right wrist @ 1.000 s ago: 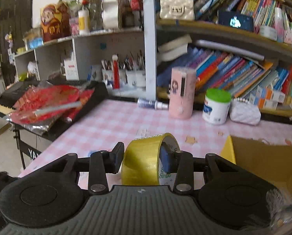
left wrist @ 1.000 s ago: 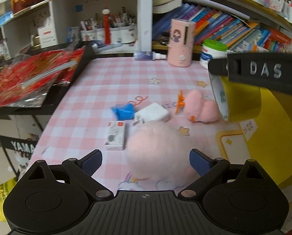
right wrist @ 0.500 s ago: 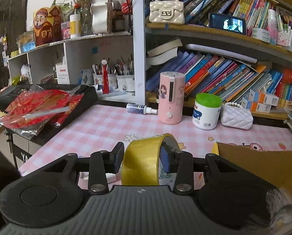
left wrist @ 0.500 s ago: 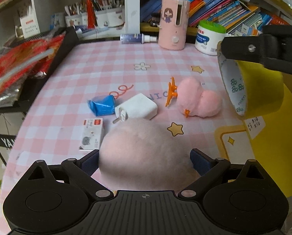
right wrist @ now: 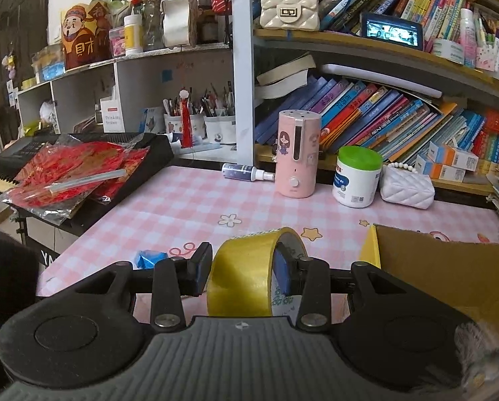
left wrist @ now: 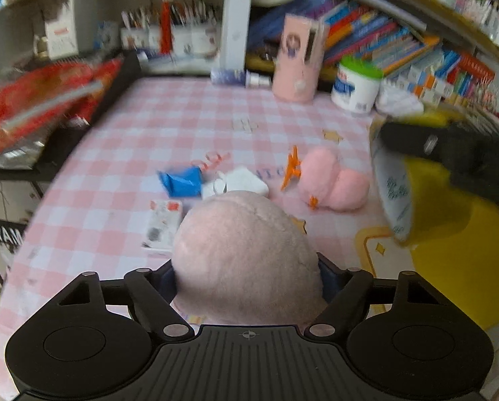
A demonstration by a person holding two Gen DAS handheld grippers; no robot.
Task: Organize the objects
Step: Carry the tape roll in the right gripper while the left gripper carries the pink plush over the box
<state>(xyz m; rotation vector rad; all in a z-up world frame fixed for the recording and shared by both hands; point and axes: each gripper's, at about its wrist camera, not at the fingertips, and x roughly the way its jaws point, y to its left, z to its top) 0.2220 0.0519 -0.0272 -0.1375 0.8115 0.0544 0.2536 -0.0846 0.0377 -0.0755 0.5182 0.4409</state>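
Observation:
A pale pink fluffy ball [left wrist: 246, 254] on the pink checked table [left wrist: 169, 123] sits between the fingers of my left gripper [left wrist: 249, 277]. Its jaws are closing and the pads meet the ball's sides. My right gripper [right wrist: 242, 269] is shut on a yellow tape roll [right wrist: 246, 284], held upright above the table. In the left wrist view that tape roll [left wrist: 426, 200] hangs at the right, over the yellow box [left wrist: 466, 267]. Beyond the ball lie a blue packet [left wrist: 182, 183], a white charger [left wrist: 239, 183], a small white box [left wrist: 164, 224] and a pink plush [left wrist: 333, 180] with an orange clip [left wrist: 292, 167].
An open yellow cardboard box [right wrist: 443, 267] stands at the table's right. At the back stand a pink dispenser [right wrist: 296, 153], a green-lidded white jar [right wrist: 356, 177], a white quilted purse [right wrist: 406, 187] and a spray bottle [right wrist: 246, 172]. Red packets [right wrist: 75, 170] lie on a keyboard at the left.
My left gripper has come down around the fluffy ball and its jaws have narrowed onto it. The right gripper keeps the tape roll, almost still.

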